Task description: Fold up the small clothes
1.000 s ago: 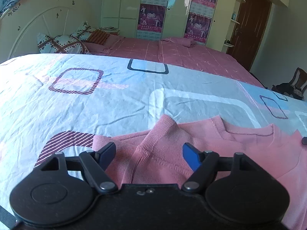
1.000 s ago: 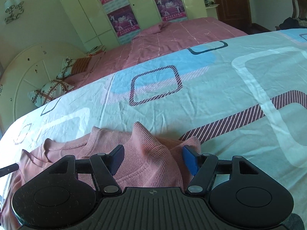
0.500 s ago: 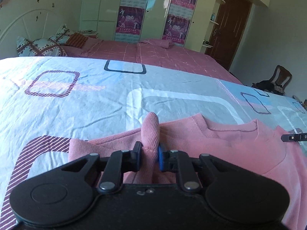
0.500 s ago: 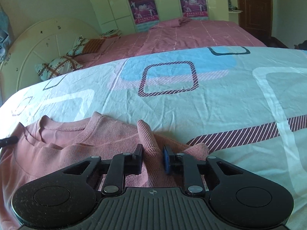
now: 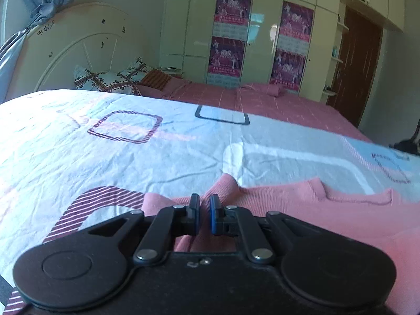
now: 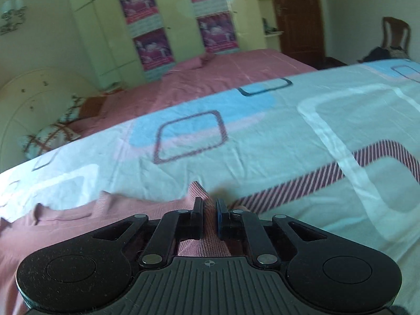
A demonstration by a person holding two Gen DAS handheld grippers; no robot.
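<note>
A small pink knit sweater (image 5: 302,210) lies on the patterned bedsheet (image 5: 131,157), neckline away from me. My left gripper (image 5: 204,203) is shut on a pinched fold of the sweater at its left shoulder. The sweater shows in the right wrist view (image 6: 78,225) too. My right gripper (image 6: 209,207) is shut on a pinched fold at its right shoulder, beside the sleeve. Both folds stick up between the blue pads. The sweater's lower part is hidden under the grippers.
The sheet (image 6: 262,144) covers a wide bed, with a pink bedspread (image 5: 262,102) behind it. Pillows (image 5: 105,81) and a white headboard (image 5: 78,52) stand at the far left. Wardrobes with posters (image 5: 231,34), a brown door (image 5: 359,73) and a chair (image 6: 393,36) are farther off.
Both grippers went from open around the shoulder folds to shut on them. Since then both have lifted and tilted a little, with the fabric still pinched.
</note>
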